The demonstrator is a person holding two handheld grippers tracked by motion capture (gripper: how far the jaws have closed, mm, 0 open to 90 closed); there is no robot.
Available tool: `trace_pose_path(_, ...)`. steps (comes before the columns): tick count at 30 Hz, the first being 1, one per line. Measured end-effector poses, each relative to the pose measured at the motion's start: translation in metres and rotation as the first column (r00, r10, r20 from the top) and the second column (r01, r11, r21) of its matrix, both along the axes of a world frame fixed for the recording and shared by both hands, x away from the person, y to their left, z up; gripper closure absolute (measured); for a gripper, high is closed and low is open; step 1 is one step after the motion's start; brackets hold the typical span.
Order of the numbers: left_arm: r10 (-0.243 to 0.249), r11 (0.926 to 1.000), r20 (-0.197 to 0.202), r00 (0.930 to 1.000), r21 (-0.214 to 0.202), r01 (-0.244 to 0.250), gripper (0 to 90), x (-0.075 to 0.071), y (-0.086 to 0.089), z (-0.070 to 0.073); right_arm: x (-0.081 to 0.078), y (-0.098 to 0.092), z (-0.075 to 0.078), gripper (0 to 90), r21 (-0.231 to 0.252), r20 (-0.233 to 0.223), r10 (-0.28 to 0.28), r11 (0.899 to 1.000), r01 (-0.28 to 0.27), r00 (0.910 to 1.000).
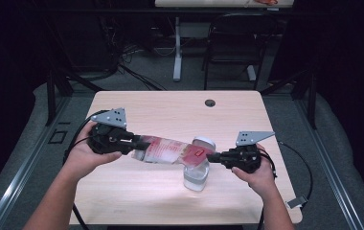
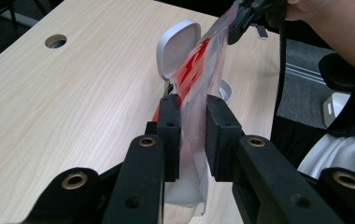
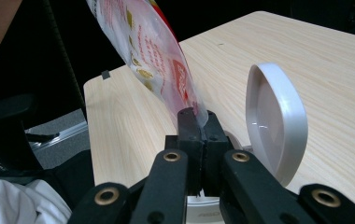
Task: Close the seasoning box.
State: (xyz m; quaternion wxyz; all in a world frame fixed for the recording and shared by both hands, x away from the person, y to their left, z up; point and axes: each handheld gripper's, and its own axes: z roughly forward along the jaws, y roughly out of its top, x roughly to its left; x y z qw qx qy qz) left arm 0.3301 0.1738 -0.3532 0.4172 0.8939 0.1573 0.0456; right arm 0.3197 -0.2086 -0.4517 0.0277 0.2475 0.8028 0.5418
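Note:
A clear plastic pouch (image 1: 168,149) with red print hangs stretched above the table between both grippers. My left gripper (image 1: 139,143) is shut on its fuller end; in the left gripper view the pads squeeze the pouch (image 2: 199,74) at the left gripper (image 2: 193,123). My right gripper (image 1: 213,156) is shut on the thin edge at the other end, seen up close as the right gripper (image 3: 199,123) pinching the pouch (image 3: 152,51). Under that end stands a clear jar (image 1: 196,176) with its white flip lid (image 3: 271,116) raised.
The wooden table (image 1: 170,108) has a round cable hole (image 1: 210,102) near its far edge. A black chair (image 1: 233,43) and a desk leg stand behind the table. Cables trail from both grippers off the table's sides.

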Motion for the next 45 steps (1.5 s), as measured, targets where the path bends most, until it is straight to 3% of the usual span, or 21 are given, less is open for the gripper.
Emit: trace_pose_path(45,0.003,0.9997,0.0,1.0,-0.022,-0.003,76.2,0.0035,-0.0055,0.003,0.0018,-0.0054,-0.0059,89.9,0.017,-0.018,-0.01,1.0,0.01,0.9998)
